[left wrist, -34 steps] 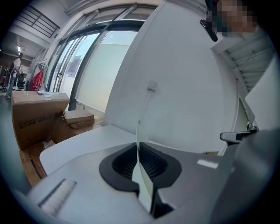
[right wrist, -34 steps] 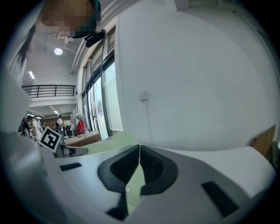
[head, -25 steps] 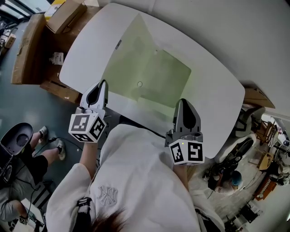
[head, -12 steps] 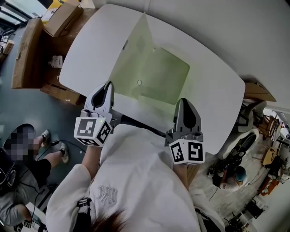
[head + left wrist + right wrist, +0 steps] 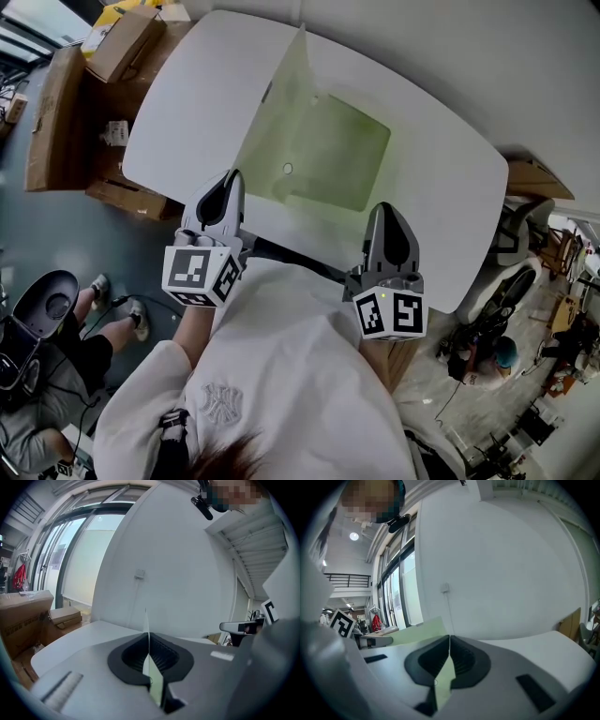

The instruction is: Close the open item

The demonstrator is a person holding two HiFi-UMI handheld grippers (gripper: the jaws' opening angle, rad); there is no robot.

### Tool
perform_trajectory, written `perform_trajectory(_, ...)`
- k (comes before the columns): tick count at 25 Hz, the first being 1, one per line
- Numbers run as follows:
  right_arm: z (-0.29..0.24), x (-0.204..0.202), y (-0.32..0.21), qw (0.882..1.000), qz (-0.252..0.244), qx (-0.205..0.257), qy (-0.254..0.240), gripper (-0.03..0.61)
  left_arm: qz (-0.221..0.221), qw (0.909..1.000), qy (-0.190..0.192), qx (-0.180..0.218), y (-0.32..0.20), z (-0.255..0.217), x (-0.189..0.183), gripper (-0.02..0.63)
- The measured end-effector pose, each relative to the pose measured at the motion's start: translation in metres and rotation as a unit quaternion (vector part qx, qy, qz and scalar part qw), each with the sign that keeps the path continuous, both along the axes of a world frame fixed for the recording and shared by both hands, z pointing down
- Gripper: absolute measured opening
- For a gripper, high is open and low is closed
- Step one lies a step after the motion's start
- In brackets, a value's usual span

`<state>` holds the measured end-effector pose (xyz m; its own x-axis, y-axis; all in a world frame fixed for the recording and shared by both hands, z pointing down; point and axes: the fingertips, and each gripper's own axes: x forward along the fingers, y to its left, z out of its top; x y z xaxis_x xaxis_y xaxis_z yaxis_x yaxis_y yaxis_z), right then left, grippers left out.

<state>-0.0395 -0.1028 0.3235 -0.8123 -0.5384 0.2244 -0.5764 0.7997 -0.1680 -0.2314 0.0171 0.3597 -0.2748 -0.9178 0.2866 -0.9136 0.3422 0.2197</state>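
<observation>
1. Pale green folder point(image 5: 328, 155) lies open mid white surface point(image 5: 187, 94), its left flap point(image 5: 277, 103) standing near upright.
2. Left claw point(image 5: 232, 176) pinches the flap's edge.
3. Right claw point(image 5: 384, 208) pinches the folder's near edge.

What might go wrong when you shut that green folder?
The left gripper pinches only the thin edge of the raised cover, so it may slip out and flop back open. The right gripper clamps the near edge of the green folder too; pulling the two apart might crease it.
</observation>
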Motion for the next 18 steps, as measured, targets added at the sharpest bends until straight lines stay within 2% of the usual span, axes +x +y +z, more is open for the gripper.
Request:
perform_trajectory(10,-0.006,0.013,-0.001,1.000,0.016,0.005,-0.008,0.009,0.029,0.9994,-0.020,-0.003,-0.011,-0.009,0.015,0.009)
perform_trajectory(18,-0.004,0.023,-0.004,1.000,0.028,0.008,-0.011,0.011,0.058,0.9982,-0.018,0.004,-0.022,-0.013,0.033,0.009)
